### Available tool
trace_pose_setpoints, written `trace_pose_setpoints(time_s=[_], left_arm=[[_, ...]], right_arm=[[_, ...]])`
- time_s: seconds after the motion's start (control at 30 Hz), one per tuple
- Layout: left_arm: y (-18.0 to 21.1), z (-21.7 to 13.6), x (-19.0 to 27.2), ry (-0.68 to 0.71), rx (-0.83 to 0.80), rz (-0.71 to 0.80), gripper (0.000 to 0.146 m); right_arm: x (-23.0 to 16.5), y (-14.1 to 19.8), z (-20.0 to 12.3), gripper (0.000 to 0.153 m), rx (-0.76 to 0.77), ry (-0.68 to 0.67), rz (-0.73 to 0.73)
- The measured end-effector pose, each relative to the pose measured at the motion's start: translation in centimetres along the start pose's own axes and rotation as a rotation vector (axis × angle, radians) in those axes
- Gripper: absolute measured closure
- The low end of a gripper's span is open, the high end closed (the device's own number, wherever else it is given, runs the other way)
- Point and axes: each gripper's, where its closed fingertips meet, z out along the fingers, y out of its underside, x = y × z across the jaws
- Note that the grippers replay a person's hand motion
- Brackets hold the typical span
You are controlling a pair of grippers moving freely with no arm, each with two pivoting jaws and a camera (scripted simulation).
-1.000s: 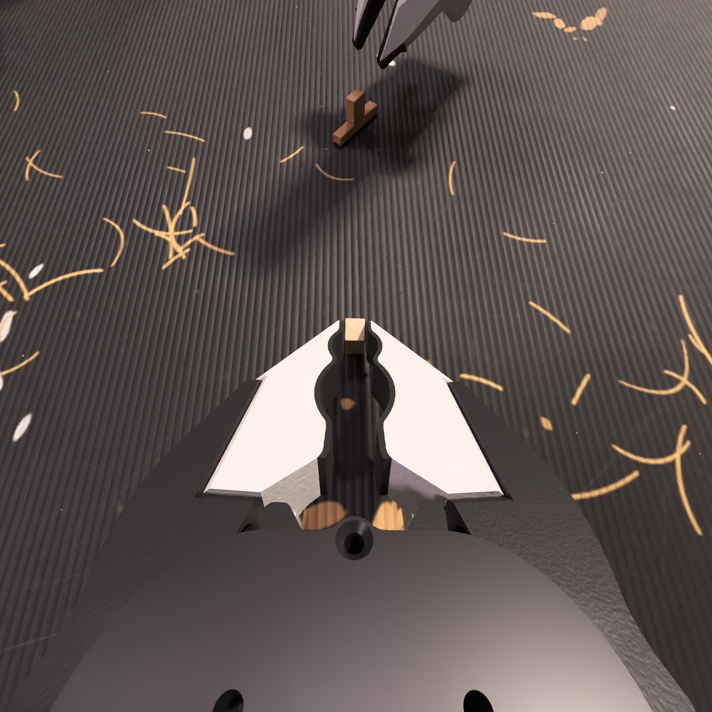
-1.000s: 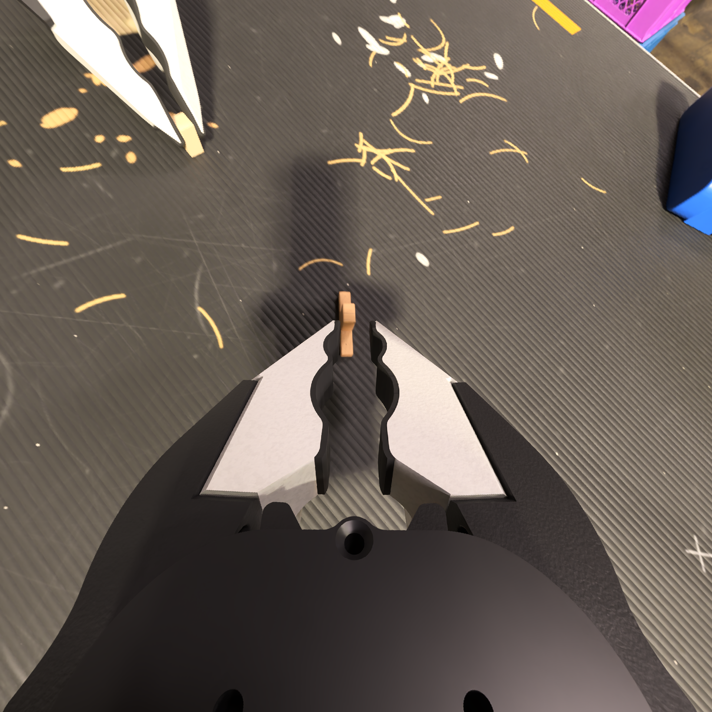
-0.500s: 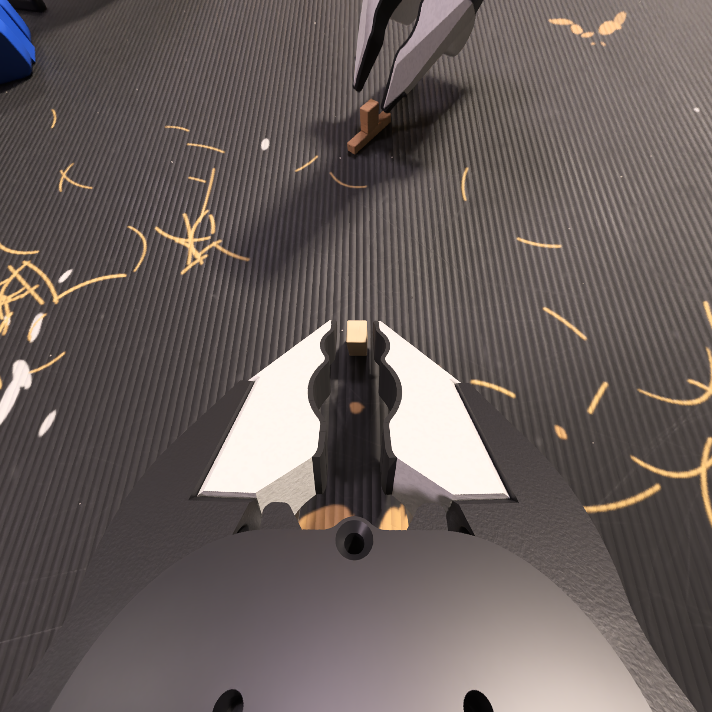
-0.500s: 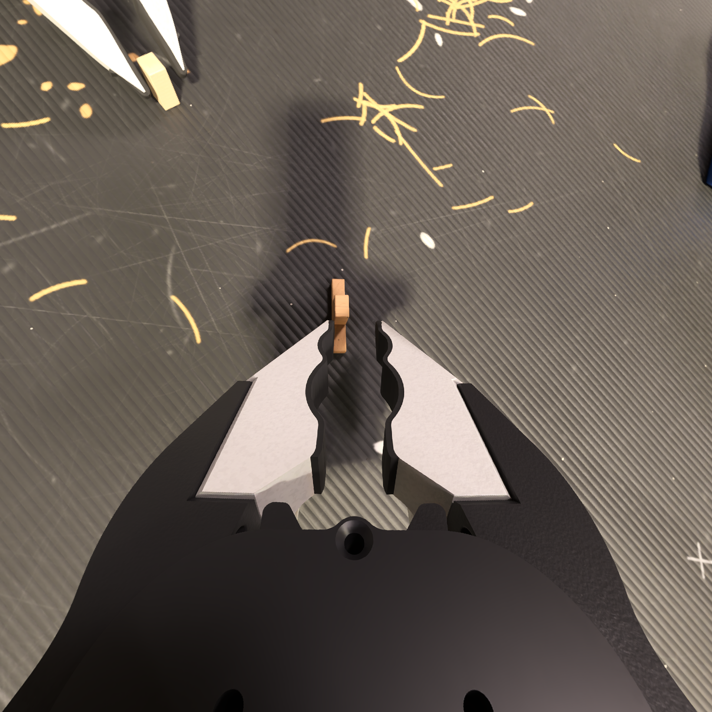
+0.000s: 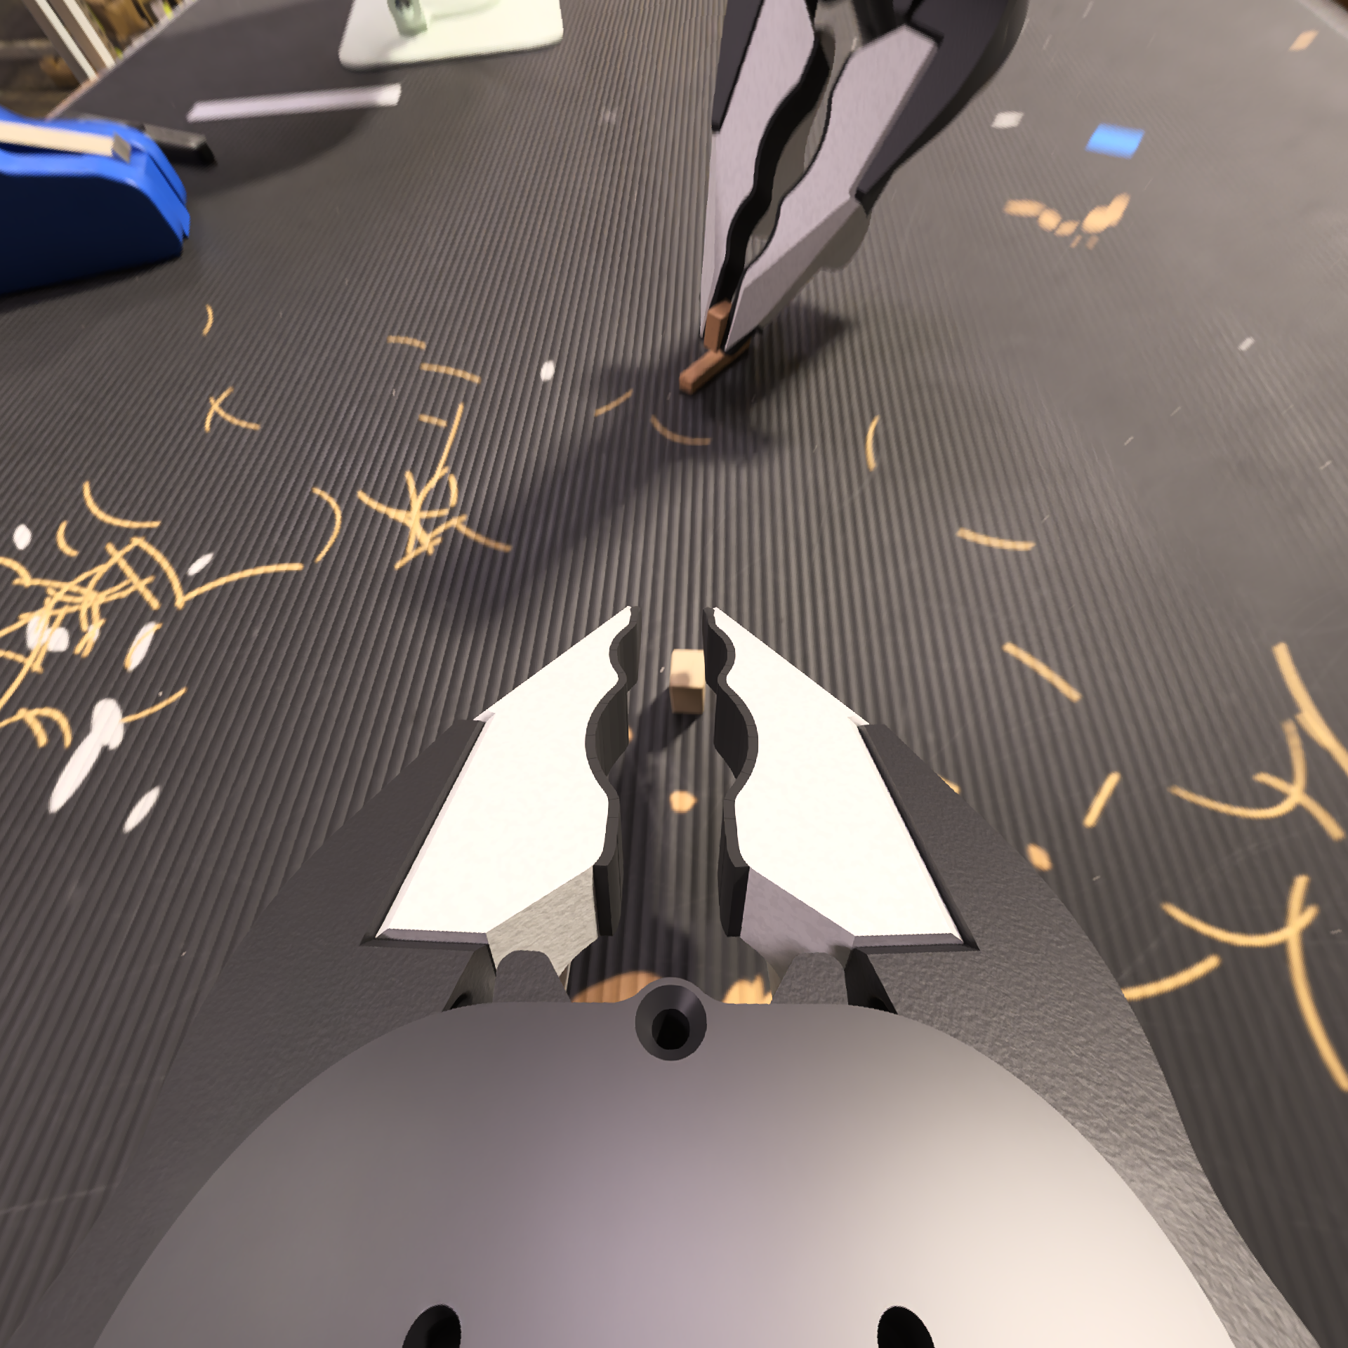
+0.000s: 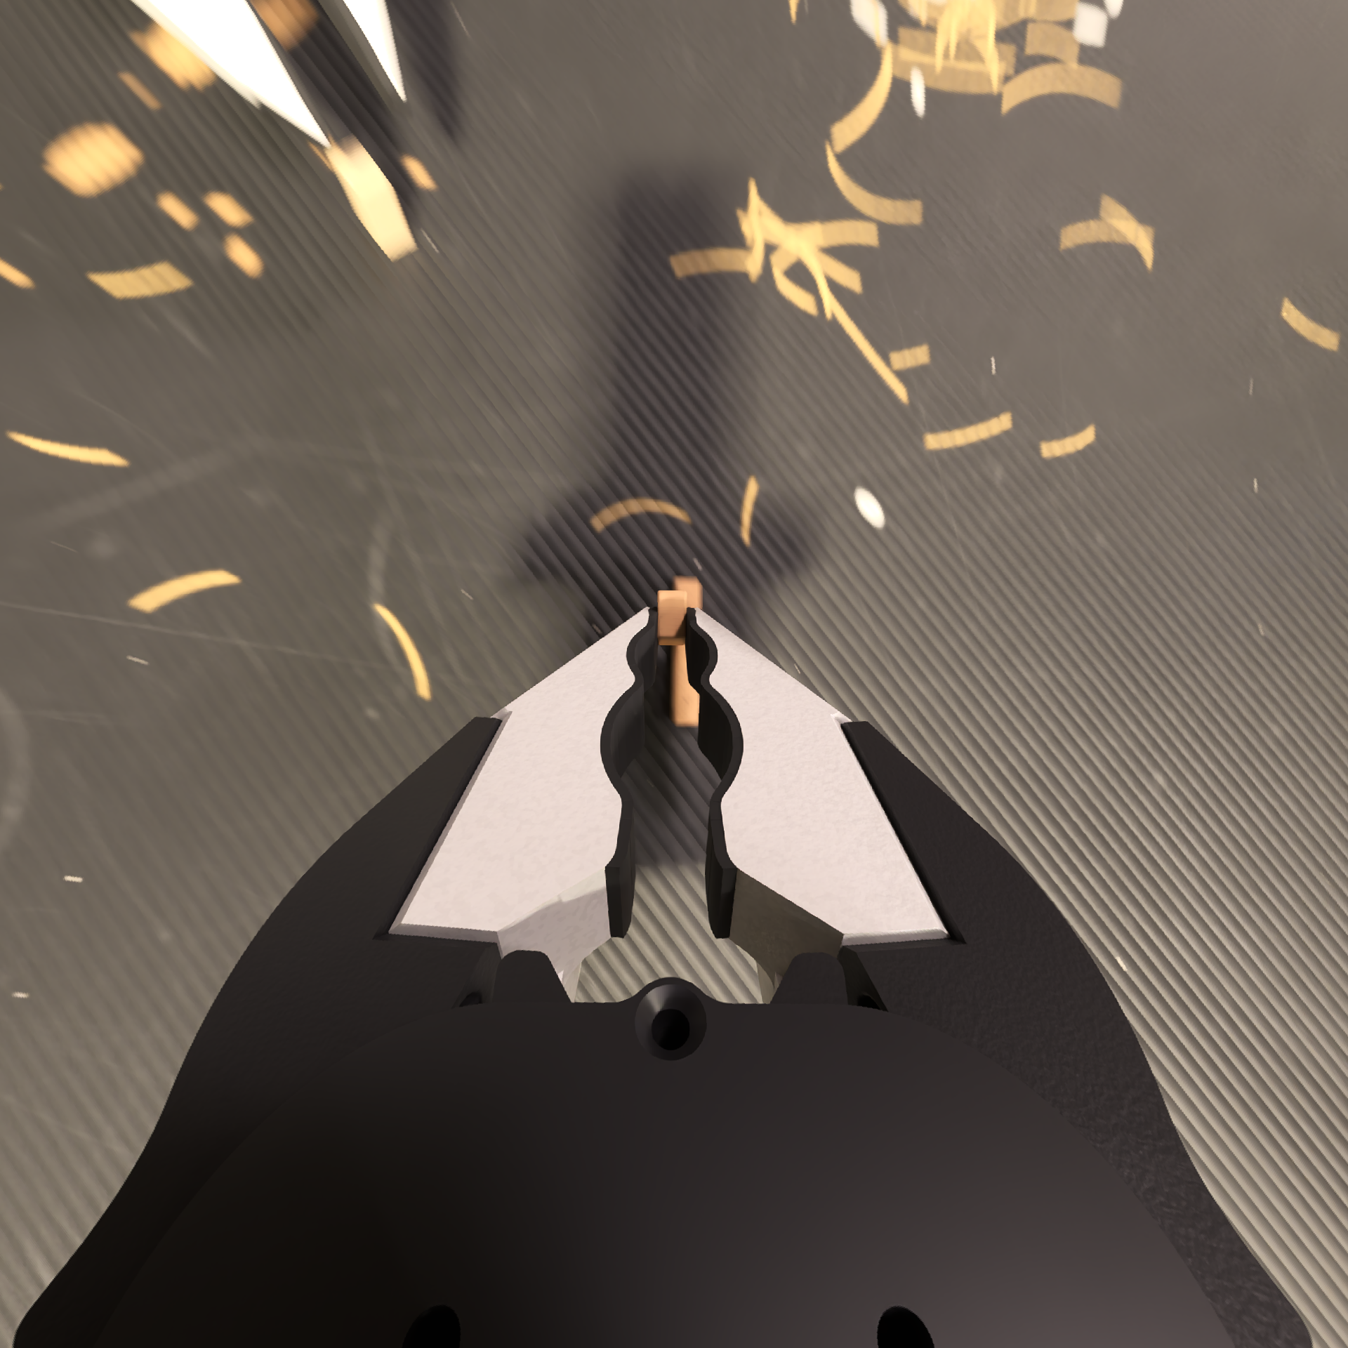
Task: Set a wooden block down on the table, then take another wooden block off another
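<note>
In the left wrist view, my left gripper (image 5: pixel 671 616) is open. A small pale wooden block (image 5: pixel 686 678) stands free on the dark ribbed mat (image 5: pixel 729 510) between its fingers. Farther ahead, my right gripper (image 5: pixel 729 339) is shut on an upright brown wooden block (image 5: pixel 715 321), right above a brown block lying flat (image 5: pixel 702 370). In the right wrist view, my right gripper (image 6: pixel 671 616) pinches the upper brown block (image 6: pixel 669 631) at its tips, with the lower block (image 6: pixel 686 700) beneath. I cannot tell whether the two touch. The left gripper (image 6: pixel 321 95) and pale block (image 6: pixel 372 197) show blurred at top left.
A blue object (image 5: pixel 80 197) sits at the far left. A white plate-like base (image 5: pixel 452 29) and a grey strip (image 5: pixel 292 102) lie at the back. Wood shavings (image 5: pixel 423 510) are scattered over the mat, and a blue patch (image 5: pixel 1112 138) is at the back right.
My left gripper has opened and let go of the pale block, which now rests on the mat. My right gripper has come down and shut on the upper brown block.
</note>
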Motion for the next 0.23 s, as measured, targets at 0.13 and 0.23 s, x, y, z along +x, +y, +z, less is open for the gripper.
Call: trace_pose_setpoints(time_s=[0.13, 0.23], left_arm=[[-3.1, -0.8, 1.5, 0.049, 0.141, -0.062, 0.130], [-5.7, -1.5, 2.8, 0.060, 0.258, -0.071, 0.129]], right_arm=[[-2.8, -6.2, -3.2, 0.146, 0.448, -0.174, 0.191], [-4.3, -10.4, -6.5, 0.146, 0.819, -0.338, 0.528]])
